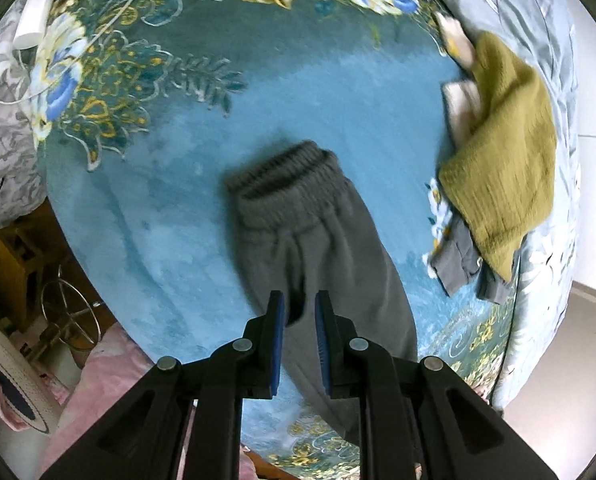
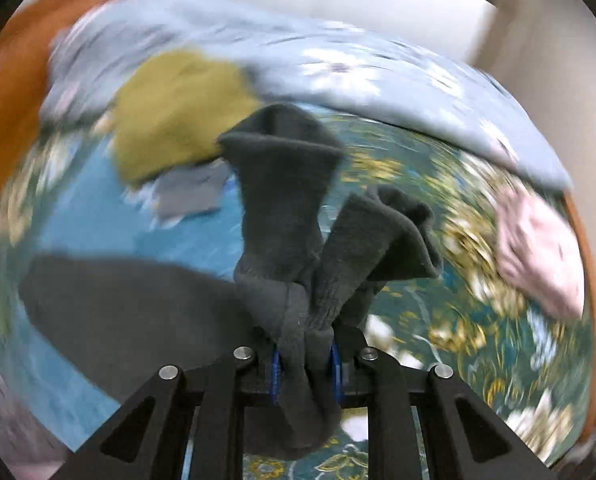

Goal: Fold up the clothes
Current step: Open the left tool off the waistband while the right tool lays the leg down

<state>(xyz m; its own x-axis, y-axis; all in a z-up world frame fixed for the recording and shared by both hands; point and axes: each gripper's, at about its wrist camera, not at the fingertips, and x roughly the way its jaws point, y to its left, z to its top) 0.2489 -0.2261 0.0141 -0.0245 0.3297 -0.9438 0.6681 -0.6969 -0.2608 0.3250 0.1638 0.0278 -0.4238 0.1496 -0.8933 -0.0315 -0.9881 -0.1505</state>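
Two black two-finger grippers with blue pads work over one bed covered by a teal floral blanket (image 1: 338,92).

The right gripper (image 2: 306,360) has its jaws clamped on a bunched fold of the one dark grey fleece trousers (image 2: 293,216); the cloth rises from between the pads and splits into two upright flaps.

The left gripper (image 1: 300,320) has its jaws parted by a narrow gap, and whether they touch the trousers (image 1: 322,248) cannot be told. The garment runs from below the jaws away to its ribbed elastic waistband (image 1: 281,176) near the blanket's middle.

Farther off, by the blanket's right edge, lies one olive-green knitted garment (image 1: 502,168) atop one lighter grey garment (image 1: 458,260).

One pale blue floral quilt (image 1: 538,40) lies beyond.
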